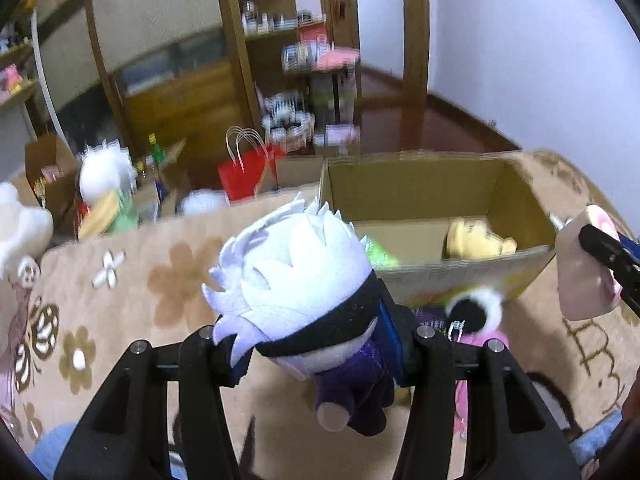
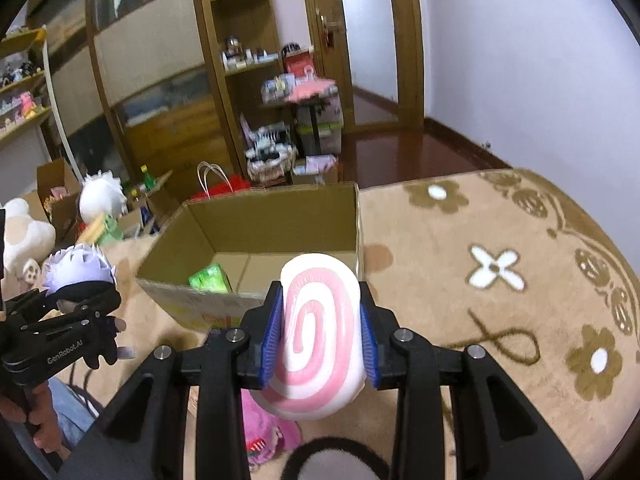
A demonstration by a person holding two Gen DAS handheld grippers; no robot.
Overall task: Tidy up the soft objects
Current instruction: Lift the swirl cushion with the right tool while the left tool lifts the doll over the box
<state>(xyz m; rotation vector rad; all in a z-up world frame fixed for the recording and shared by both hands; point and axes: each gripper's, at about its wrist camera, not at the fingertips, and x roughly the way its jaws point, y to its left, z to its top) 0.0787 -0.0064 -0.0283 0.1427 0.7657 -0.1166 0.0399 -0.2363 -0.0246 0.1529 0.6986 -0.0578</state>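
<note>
My left gripper is shut on a white-haired plush doll with a black blindfold and purple clothes, held above the rug just before the open cardboard box. My right gripper is shut on a pink-and-white swirl roll plush, held near the box's front right corner. The box holds a yellow plush and a green plush, which also shows in the right wrist view. The doll and left gripper show at left in the right wrist view.
A beige flowered rug covers the floor. A pink plush and a black-and-white plush lie below the grippers. More plush toys, a red bag, small boxes and wooden shelves stand behind.
</note>
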